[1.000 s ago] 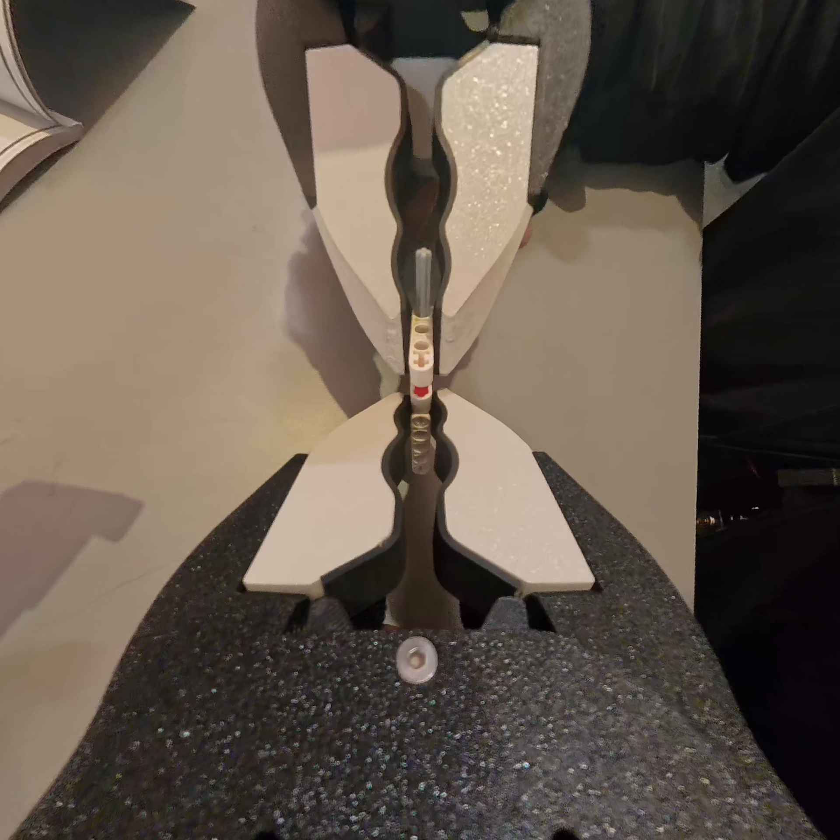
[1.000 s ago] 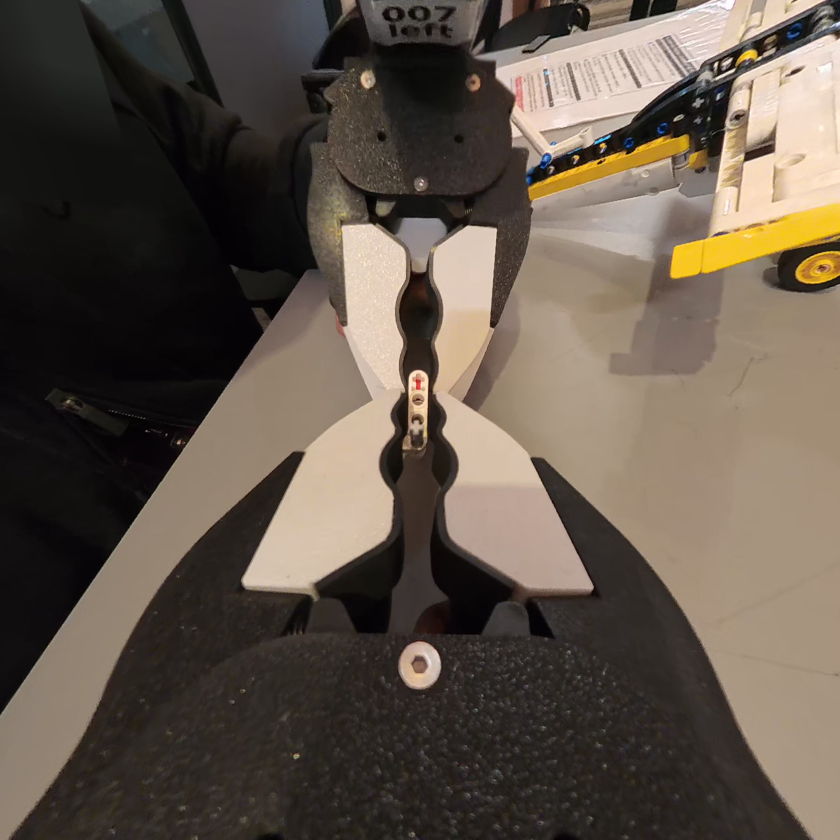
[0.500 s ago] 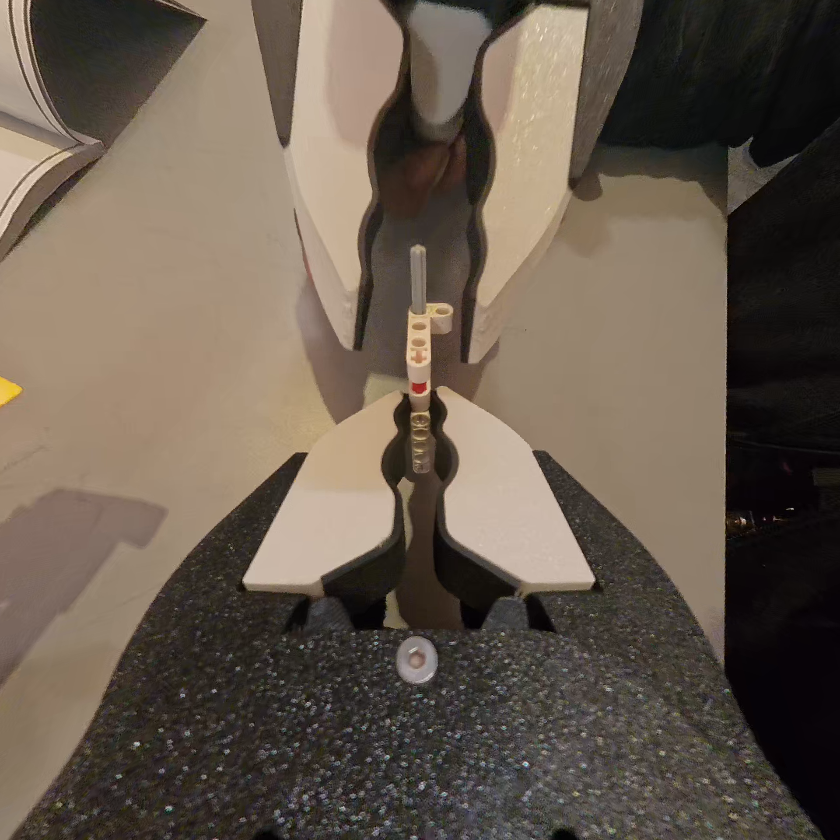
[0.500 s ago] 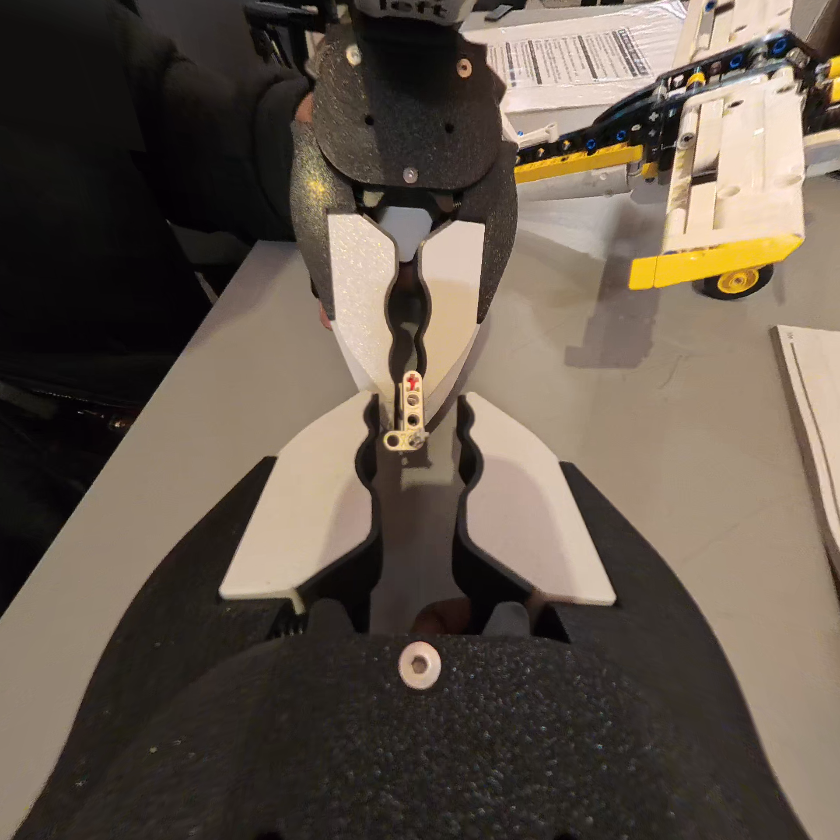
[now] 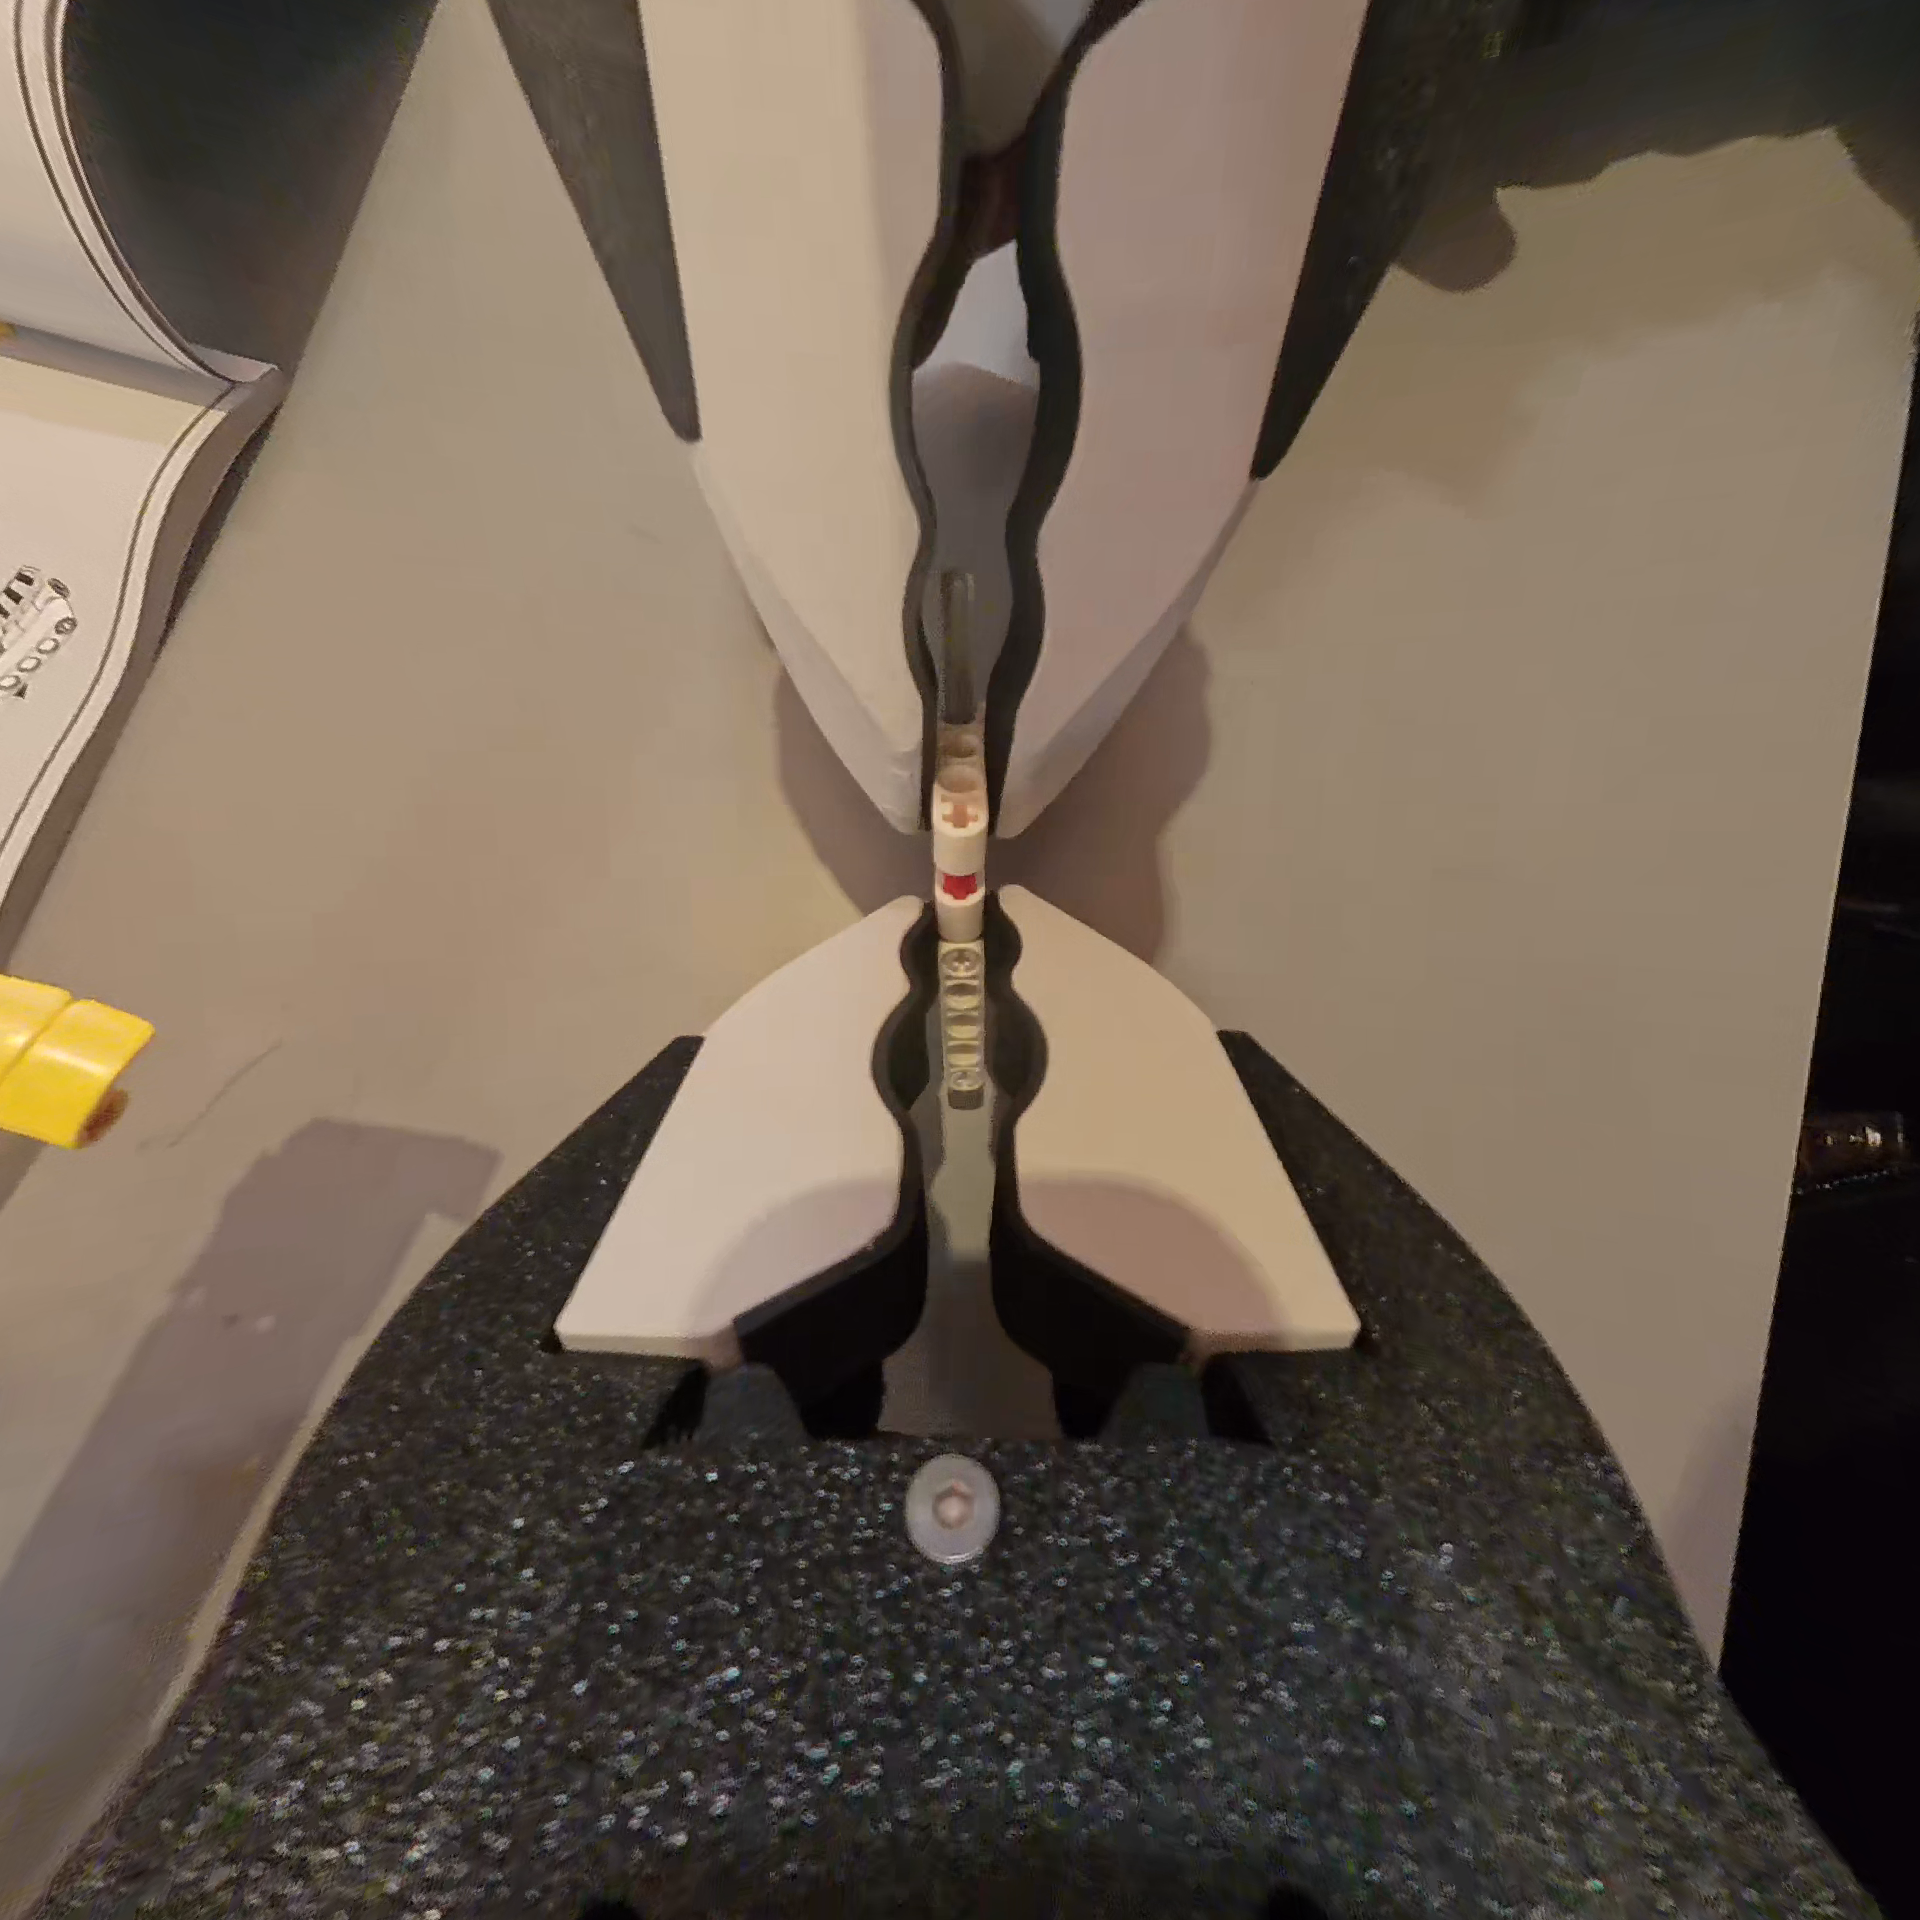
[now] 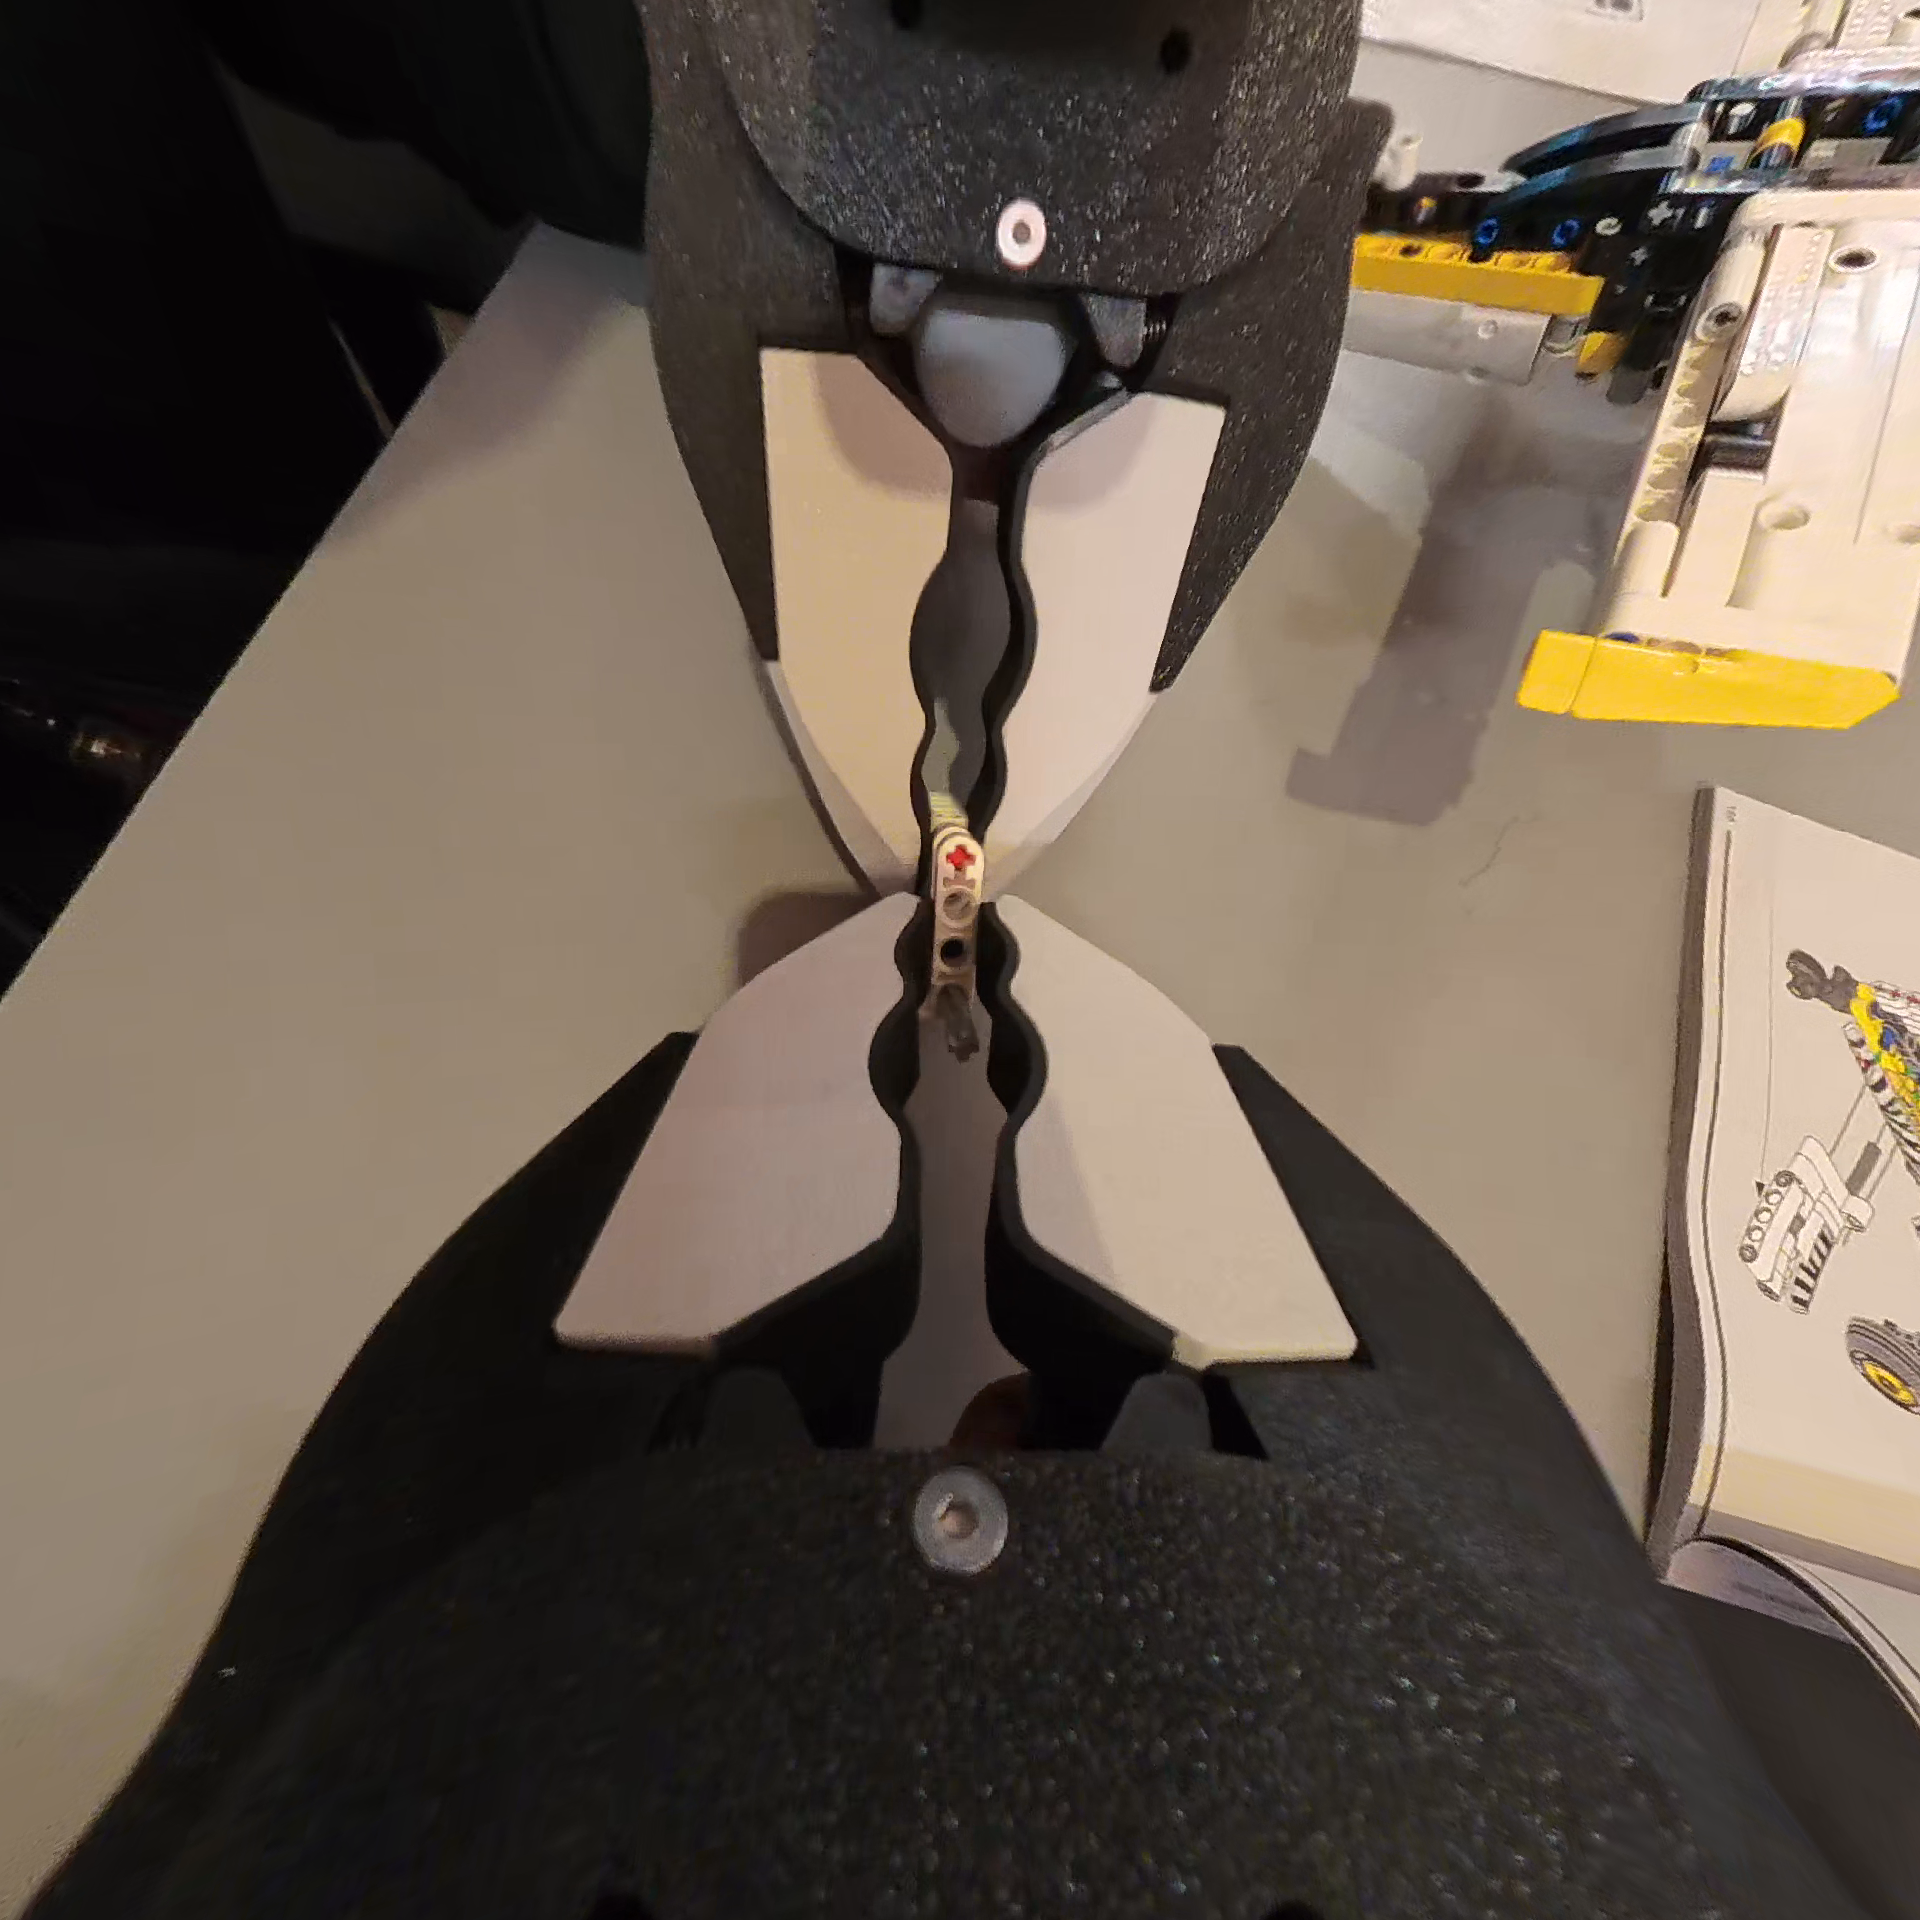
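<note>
Both grippers face each other tip to tip over the grey table (image 5: pixel 416 727) and share one small toy-brick assembly. In the left wrist view my left gripper (image 5: pixel 958 906) is shut on its near end: a pale holed beam (image 5: pixel 962 1029) sits between the pads, joined to a white beam (image 5: pixel 958 831) with a red cross pin (image 5: pixel 957 885). The right gripper (image 5: pixel 958 821) is shut on the white beam's far end, where a grey axle (image 5: pixel 958 644) runs back between its fingers. In the right wrist view my right gripper (image 6: pixel 954 914) pinches the white beam (image 6: pixel 954 930); the left gripper (image 6: pixel 956 868) holds the red-pin end.
A white, yellow and black toy-brick vehicle (image 6: pixel 1714 416) stands at the far right of the table. An open instruction booklet (image 6: pixel 1818 1195) lies to the right; it also shows in the left wrist view (image 5: pixel 62 520) beside a yellow part (image 5: pixel 62 1070). A person in dark clothes (image 6: pixel 208 312) is past the table edge. Both grippers' tips are close together, under 4 cm apart.
My right gripper let go of the white beam and opened half a second ago. It has now shut on the beam again, closer in. My left gripper kept its hold throughout.
</note>
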`<state>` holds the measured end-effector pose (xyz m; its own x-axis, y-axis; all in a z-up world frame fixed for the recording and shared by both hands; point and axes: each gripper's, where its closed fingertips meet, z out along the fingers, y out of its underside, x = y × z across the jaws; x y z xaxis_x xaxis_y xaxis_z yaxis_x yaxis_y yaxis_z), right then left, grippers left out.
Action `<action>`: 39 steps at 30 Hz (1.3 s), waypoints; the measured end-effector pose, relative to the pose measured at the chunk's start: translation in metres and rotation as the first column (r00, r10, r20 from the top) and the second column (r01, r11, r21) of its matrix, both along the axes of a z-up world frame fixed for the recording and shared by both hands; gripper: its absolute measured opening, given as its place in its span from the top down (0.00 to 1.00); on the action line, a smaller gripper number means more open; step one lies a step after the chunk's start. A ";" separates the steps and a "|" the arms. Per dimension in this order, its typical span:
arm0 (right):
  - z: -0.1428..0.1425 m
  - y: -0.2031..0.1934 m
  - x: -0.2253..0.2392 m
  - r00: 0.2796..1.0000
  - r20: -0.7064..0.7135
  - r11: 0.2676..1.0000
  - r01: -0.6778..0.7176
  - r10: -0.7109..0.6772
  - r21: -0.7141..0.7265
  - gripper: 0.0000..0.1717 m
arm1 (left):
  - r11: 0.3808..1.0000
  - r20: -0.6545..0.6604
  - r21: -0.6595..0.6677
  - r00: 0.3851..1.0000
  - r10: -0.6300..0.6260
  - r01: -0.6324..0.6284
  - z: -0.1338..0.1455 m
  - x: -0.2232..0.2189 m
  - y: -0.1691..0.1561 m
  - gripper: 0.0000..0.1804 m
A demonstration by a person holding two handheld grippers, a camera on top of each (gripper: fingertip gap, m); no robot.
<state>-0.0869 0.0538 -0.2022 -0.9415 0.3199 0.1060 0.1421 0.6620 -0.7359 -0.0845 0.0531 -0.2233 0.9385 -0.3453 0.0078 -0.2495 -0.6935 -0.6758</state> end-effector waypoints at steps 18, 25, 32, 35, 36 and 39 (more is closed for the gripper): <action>-0.021 0.003 -0.012 0.998 -0.030 0.998 0.056 -0.055 0.033 0.96 | 0.997 -0.076 -0.029 0.994 -0.078 0.076 0.005 -0.013 0.006 0.96; -0.009 0.017 -0.015 0.992 -0.043 0.985 0.113 -0.119 -0.128 0.90 | 0.997 0.039 0.058 0.997 -0.062 0.060 0.000 -0.017 0.011 0.96; -0.007 0.025 -0.009 0.996 0.006 0.972 0.087 -0.088 -0.218 0.86 | 0.987 0.203 0.160 0.977 -0.059 0.026 0.015 -0.015 0.021 0.96; -0.005 0.026 -0.008 0.997 0.036 0.963 0.079 -0.072 -0.258 0.83 | 0.983 0.267 0.182 0.962 -0.053 0.003 0.020 -0.016 0.024 0.96; -0.003 0.026 -0.008 0.997 0.041 0.958 0.079 -0.071 -0.276 0.83 | 0.981 0.279 0.192 0.959 -0.050 -0.005 0.021 -0.017 0.025 0.96; -0.002 0.025 -0.009 0.997 0.042 0.957 0.068 -0.058 -0.282 0.86 | 0.976 0.337 0.216 0.940 -0.045 -0.030 0.027 -0.017 0.027 0.96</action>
<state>-0.0954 0.0783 -0.2044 -0.9200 0.3909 -0.0284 0.2043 0.4166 -0.8859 -0.1015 0.0797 -0.1960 0.8903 -0.3813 0.2489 0.0154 -0.5212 -0.8533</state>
